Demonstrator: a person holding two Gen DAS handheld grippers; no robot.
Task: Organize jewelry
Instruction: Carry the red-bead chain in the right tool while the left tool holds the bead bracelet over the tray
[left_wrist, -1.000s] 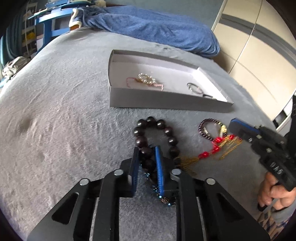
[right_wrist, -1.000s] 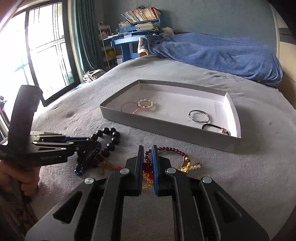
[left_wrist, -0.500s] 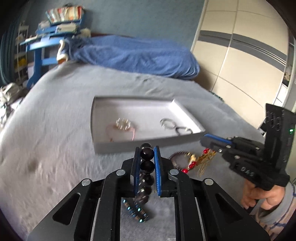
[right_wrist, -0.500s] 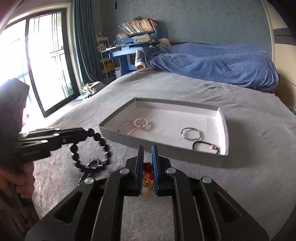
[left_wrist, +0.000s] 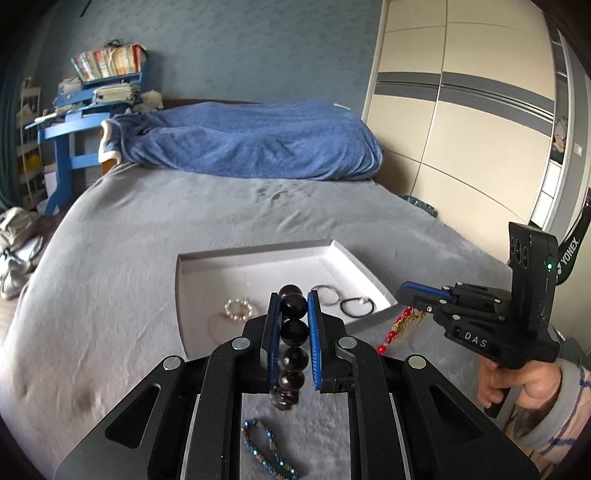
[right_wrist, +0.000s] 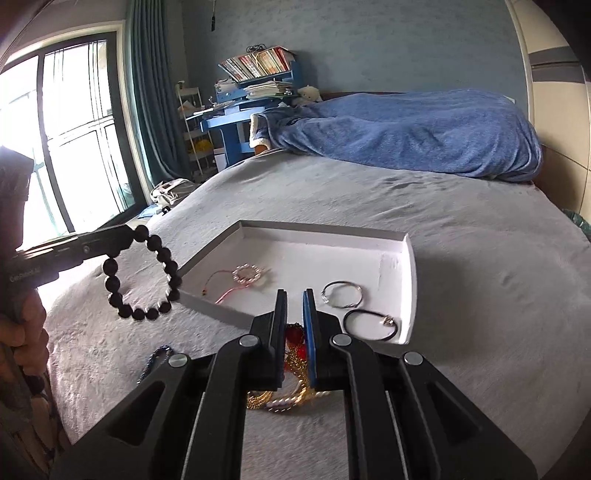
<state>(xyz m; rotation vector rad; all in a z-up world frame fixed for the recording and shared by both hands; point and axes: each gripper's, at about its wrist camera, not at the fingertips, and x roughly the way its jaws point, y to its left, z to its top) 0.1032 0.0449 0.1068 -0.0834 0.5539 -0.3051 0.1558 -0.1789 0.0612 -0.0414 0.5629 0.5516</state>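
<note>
- The left gripper (left_wrist: 292, 314) is clamped on a bracelet (right_wrist: 147, 273) of large, glossy, near-black round beads, which hangs as an open loop above the grey bed (right_wrist: 480, 258), just left of the tray (right_wrist: 410, 280).
- The right gripper (right_wrist: 294, 314) is clenched on a red-beaded bracelet (left_wrist: 397, 325) with gold tassels, in the air by the tray's near edge.
- A blue beaded bracelet (left_wrist: 266, 450) lies on the bed.

Both tools lifted their bracelets off the bed toward the tray (right_wrist: 408, 295).
</note>
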